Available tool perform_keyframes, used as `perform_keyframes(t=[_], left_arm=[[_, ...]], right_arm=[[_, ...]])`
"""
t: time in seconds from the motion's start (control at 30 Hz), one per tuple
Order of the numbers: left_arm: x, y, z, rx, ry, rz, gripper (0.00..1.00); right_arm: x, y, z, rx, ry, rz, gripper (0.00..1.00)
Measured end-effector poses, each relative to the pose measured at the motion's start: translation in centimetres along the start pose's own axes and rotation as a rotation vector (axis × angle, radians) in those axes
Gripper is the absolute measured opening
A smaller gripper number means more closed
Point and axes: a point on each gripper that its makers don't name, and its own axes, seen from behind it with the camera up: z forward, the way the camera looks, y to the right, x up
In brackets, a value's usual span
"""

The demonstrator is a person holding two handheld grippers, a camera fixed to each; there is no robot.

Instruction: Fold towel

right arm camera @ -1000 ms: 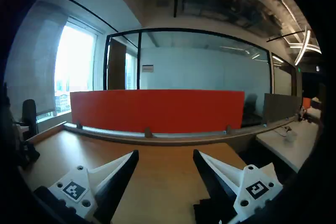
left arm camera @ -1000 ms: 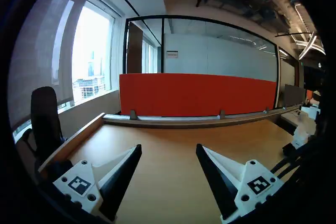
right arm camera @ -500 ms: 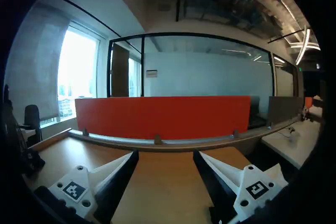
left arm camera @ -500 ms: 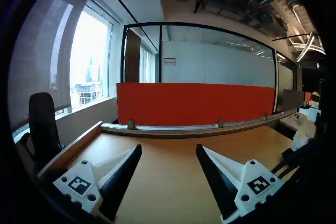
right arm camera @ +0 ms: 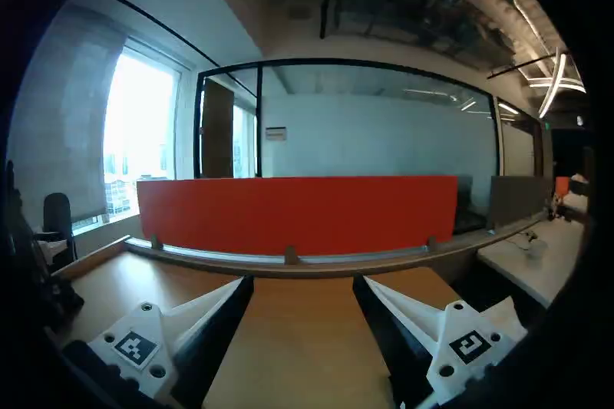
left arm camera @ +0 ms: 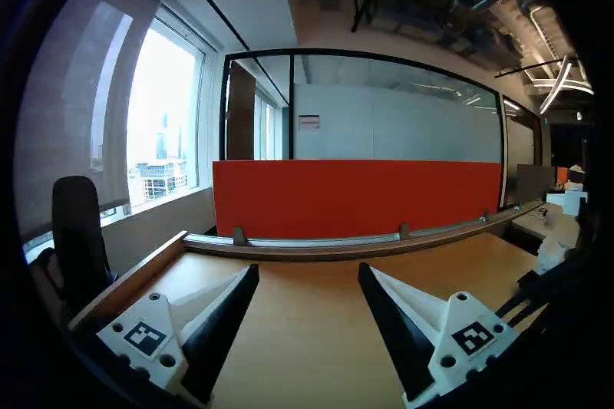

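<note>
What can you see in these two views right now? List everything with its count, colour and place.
desk: one, light wood, beneath both grippers, running to the divider
divider panel: one, orange-red, upright along the desk's far edge
office chair: one, black, left of the desk by the window
window: one, bright, on the left wall
glass wall: one, black-framed, behind the divider
side desk: one, white, far right
left gripper: one, white with black jaws, open above the desk
right gripper: one, white with black jaws, open above the desk
</note>
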Motion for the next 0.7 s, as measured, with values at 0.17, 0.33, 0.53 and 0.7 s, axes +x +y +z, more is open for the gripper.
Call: perform_keyframes(t=[0.17,0.33,0.53,0.7], left_arm=[[-0.7,0.0,-0.1,0.000,0.007,-0.020,0.96],[-1.9,-0.2,-0.1,0.001,0.013,-0.021,0.96],[-3.6,-0.1,-0.2,-0.001,0.030,0.009,0.96],[-5.2,-0.1,-0.1,-0.005,0.052,0.008,0.96]], right_arm=[[0.2,-0.3,-0.3,-0.011,-0.002,0.002,1.00],[0.2,-1.2,-0.8,-0.005,-0.011,0.004,1.00],[0.1,-2.1,-1.4,0.001,-0.003,0.026,1.00],[-0.6,-3.2,-1.6,0.013,-0.005,0.057,1.00]])
